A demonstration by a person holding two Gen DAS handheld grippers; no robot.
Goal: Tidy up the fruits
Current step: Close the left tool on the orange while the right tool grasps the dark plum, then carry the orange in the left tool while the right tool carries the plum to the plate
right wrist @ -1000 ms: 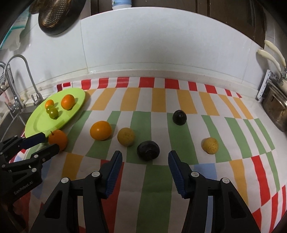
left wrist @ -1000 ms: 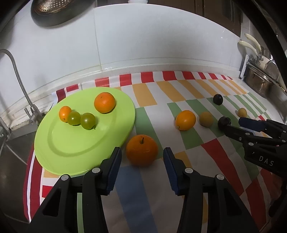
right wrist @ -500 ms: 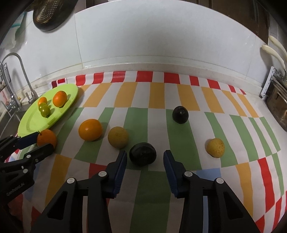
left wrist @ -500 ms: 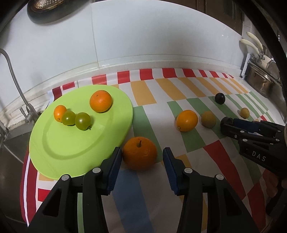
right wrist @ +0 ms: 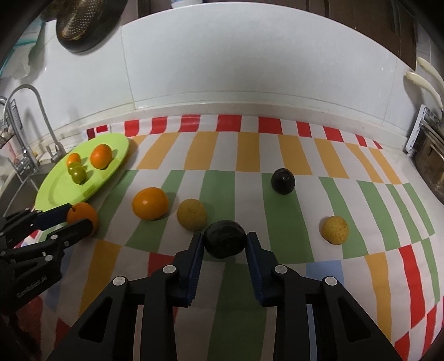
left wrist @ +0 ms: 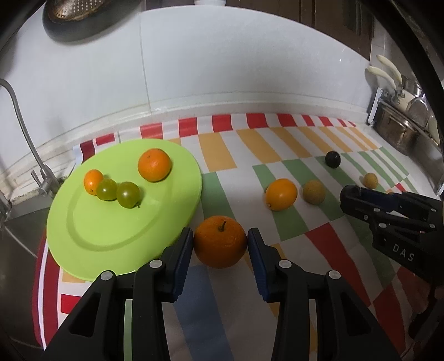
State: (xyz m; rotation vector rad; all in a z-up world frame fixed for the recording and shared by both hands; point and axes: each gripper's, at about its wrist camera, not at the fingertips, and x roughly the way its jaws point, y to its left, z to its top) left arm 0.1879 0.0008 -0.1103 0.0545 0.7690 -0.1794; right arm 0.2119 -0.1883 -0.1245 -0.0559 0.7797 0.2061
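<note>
My left gripper (left wrist: pixel 219 240) is closed on a stemmed orange (left wrist: pixel 219 241) on the striped cloth, beside the green plate (left wrist: pixel 91 233); both pads touch it. The plate holds an orange (left wrist: pixel 154 165), a small orange fruit (left wrist: pixel 93 181) and two green tomatoes (left wrist: pixel 128 194). My right gripper (right wrist: pixel 224 240) is closed on a dark round fruit (right wrist: pixel 224 238), pads touching its sides. On the cloth lie an orange fruit (right wrist: pixel 150 203), a yellow-brown fruit (right wrist: pixel 192 214), a dark plum (right wrist: pixel 282 181) and a small yellow fruit (right wrist: pixel 334 230).
A sink with a tap (right wrist: pixel 33 122) lies left of the plate. A strainer (right wrist: pixel 80 25) hangs on the white tiled wall. Metal pots (left wrist: pixel 399 130) stand at the far right. The left gripper shows in the right wrist view (right wrist: pixel 75 218).
Both grippers have moved forward and closed: the left one onto the stemmed orange, the right one onto the dark fruit. The fruits lie where they were.
</note>
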